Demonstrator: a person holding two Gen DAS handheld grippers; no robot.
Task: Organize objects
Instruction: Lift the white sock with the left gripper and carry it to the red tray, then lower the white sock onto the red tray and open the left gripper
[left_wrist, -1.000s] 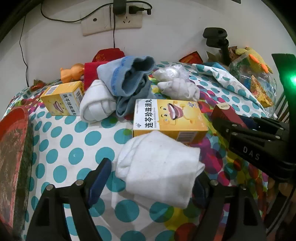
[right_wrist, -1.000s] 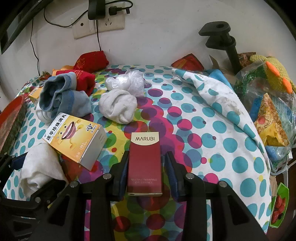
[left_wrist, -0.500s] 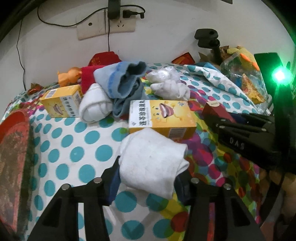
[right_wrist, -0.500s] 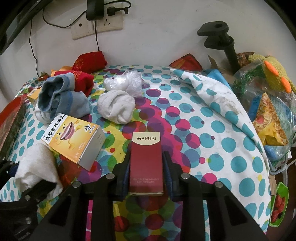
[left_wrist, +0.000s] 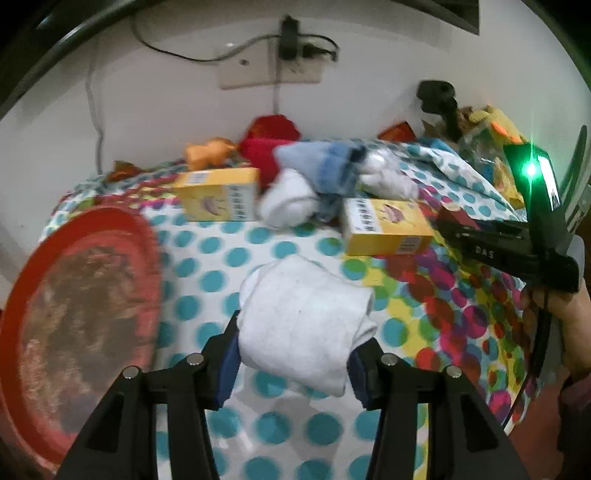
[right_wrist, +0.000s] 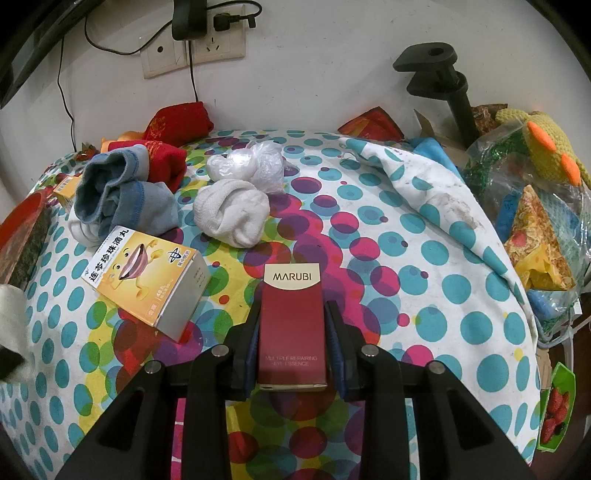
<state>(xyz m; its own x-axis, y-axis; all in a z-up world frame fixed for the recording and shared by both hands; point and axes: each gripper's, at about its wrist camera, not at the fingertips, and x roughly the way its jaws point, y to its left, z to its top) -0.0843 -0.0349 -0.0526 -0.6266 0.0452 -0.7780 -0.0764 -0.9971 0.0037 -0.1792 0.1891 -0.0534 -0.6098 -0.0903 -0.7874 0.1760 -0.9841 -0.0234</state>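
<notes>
The counter (right_wrist: 424, 258) is covered with a cloth (left_wrist: 207, 254) printed with round dots, teal on white at the edges and pink, red and yellow in the middle. A fold of the same cloth rises at the far right. Behind it stands a white wall (right_wrist: 332, 55) with a socket plate (right_wrist: 194, 51) and black cables.

On the left, a large round red tray (left_wrist: 74, 314) lies at the counter edge. Its inside looks brown and rough, but the left wrist view is blurred there and part of the tray is cut off.

The left gripper (left_wrist: 291, 358) has its jaws clamped on a soft white folded sock (left_wrist: 303, 317), which sags a little between the blue pads and sits over the near left part of the counter. The right gripper (right_wrist: 291, 343) has its jaws closed on a slim dark red box (right_wrist: 291, 321) with a cream top printed MARUBI. The box is at the near middle, its long side pointing away.

Left of the red box lies a yellow cardboard box (right_wrist: 147, 280), flat and turned at an angle. A second yellow box (left_wrist: 218, 199) is farther left, near the tray. Between them there is a heap of socks: a blue one (right_wrist: 118, 195), a white rolled one (right_wrist: 232, 210) and red ones (right_wrist: 173, 125) at the far side. Just behind the white roll sits a crumpled clear plastic bag (right_wrist: 258, 166).

At the far right a black clamp post (right_wrist: 450, 92) stands beside a shiny bag with a yellow knitted toy (right_wrist: 546, 144).
</notes>
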